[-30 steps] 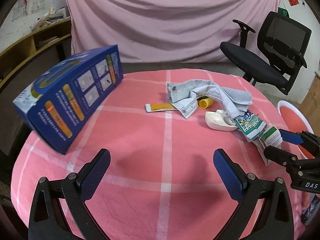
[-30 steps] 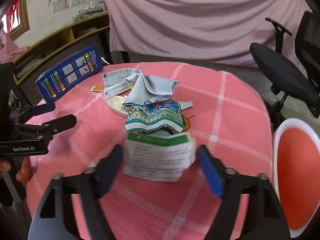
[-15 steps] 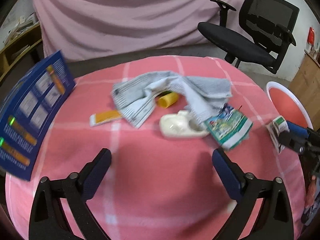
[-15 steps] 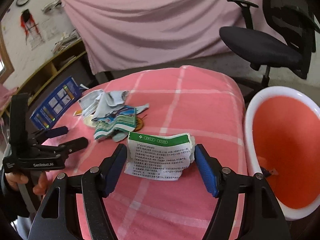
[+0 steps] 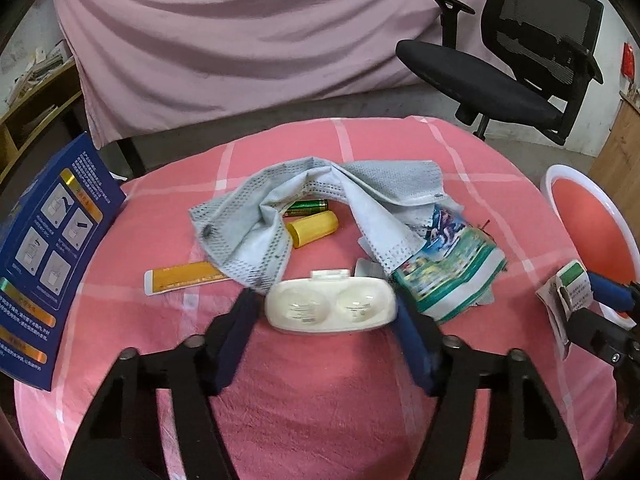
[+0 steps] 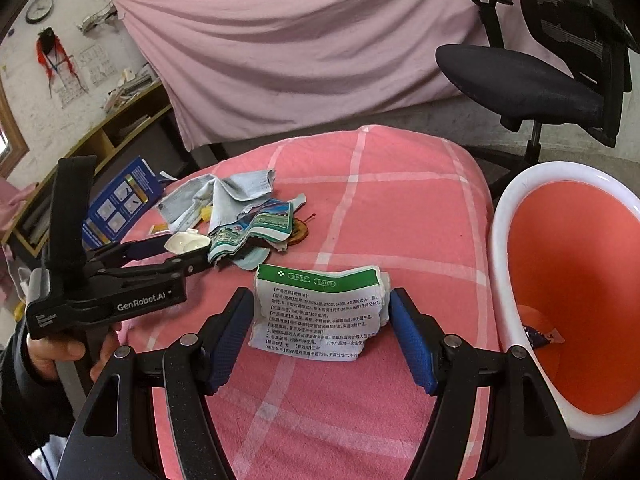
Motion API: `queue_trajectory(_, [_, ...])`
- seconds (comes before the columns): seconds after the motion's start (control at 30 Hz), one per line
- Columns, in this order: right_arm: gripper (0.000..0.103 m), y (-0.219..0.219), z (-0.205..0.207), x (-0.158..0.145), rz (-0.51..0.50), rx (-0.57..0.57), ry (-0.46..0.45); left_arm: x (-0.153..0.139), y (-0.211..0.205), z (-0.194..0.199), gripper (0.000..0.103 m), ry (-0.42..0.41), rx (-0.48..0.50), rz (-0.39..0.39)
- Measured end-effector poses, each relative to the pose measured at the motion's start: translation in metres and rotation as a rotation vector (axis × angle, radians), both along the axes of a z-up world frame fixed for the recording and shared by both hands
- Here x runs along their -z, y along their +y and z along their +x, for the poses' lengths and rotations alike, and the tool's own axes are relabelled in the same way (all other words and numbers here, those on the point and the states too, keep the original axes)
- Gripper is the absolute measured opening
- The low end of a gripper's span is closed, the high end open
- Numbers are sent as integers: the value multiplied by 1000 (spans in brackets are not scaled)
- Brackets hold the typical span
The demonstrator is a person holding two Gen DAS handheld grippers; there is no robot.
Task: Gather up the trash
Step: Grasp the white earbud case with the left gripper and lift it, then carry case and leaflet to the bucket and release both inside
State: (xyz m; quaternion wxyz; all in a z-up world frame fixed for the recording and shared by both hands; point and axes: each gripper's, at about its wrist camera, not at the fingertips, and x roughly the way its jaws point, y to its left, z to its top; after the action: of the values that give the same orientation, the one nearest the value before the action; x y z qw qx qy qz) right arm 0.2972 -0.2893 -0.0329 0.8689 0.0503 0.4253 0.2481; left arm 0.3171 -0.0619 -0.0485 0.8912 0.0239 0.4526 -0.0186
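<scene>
**Two grabbers, two bits of trash**

The left gripper (image 5: 326, 316) has just been closing its fingers, and the white plastic case (image 5: 331, 307) sits between them at the middle of the frame; I cannot tell if they press it yet. The right gripper (image 6: 322, 316) pinches a green-topped paper packet (image 6: 320, 312) (crumpled), low in the middle above the pink desk (image 6: 400, 208), beside the orange bin (image 6: 576, 292).

Pink sheet (image 5: 248, 40) is hanging across the back wall. Black mesh office chair (image 5: 516, 60) is sitting right of the table, facing in. Pink checked tablecloth (image 5: 320, 420) is covering the round table. Wooden shelving (image 6: 120, 128) is running along the left wall, papers piled on top. Wall clock (image 6: 39, 9) and a red ornament (image 6: 50, 46) are hanging above it.
</scene>
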Motion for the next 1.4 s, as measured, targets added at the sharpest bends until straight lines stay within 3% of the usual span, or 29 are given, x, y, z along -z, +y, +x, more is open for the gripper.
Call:
queue_trajectory(0.3, [69, 2, -5, -4, 6, -14, -25, -7, 4, -25, 54, -35, -22, -53])
queue_trajectory(0.4, [69, 1, -7, -6, 13, -13, -46, -16, 7, -41, 54, -89, -33, -91])
queue_trajectory(0.5, [69, -1, -12, -12, 30, -9, -87, -31, 9, -60, 54, -195, -45, -117])
queue_trajectory(0.7, [68, -11, -41, -39, 96, 16, -308, -56, 0, -88, 54, -386, -50, -124])
queue_trajectory(0.87, [68, -21, -70, -65, 131, 64, -552, -83, -16, -105, 54, -539, -37, -126])
queue_trajectory(0.97, [69, -34, -80, -73, 173, 116, -638, -99, -26, -114, 54, -621, -13, -120])
queue_trajectory(1.2, [69, -70, -85, -79, 223, 257, -703, -121, -58, -122, 54, -733, 85, -110])
queue_trajectory(1.4, [69, -102, -90, -79, 218, 405, -715, -129, -101, -113, 54, -741, 202, -131])
